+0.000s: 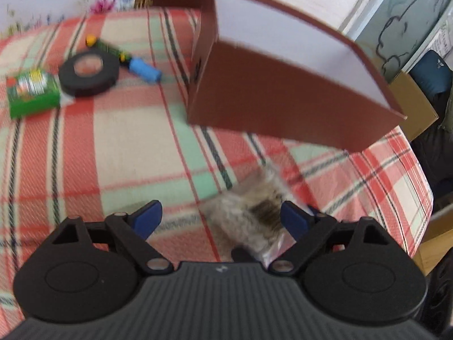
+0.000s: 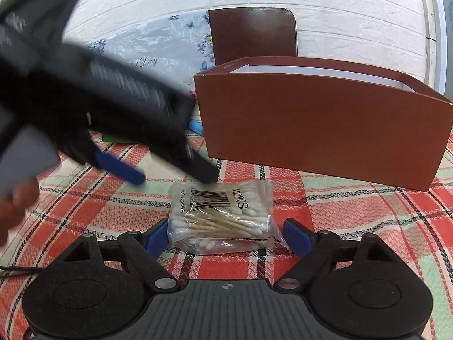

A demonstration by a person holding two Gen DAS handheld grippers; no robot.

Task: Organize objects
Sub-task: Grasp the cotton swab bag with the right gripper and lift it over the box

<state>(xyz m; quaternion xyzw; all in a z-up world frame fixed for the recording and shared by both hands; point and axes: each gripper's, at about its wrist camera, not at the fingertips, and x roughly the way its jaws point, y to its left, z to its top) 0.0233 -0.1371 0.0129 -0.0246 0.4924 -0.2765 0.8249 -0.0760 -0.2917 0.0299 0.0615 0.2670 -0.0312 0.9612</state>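
Plaid cloth in red, cream and green is covering the surface, and a clear bag of cotton swabs is lying flat on it, near the front of a brown box whose top is open. The right gripper is sitting low over the cloth with its blue fingers spread wide, one on each side of the bag and not pressing it. The left gripper is reaching in from the far left in the right wrist view, blurred, its fingers apart; one dark tip is lying over the far edge of the bag.

In the left wrist view the left gripper is showing the same released fingers, and the bag is lying blurred just inside its right finger, nothing being gripped. The box is standing beyond it, to the right. Well off to the far left, a green pack, a black tape roll and a blue-handled tool are lying close together on the cloth.
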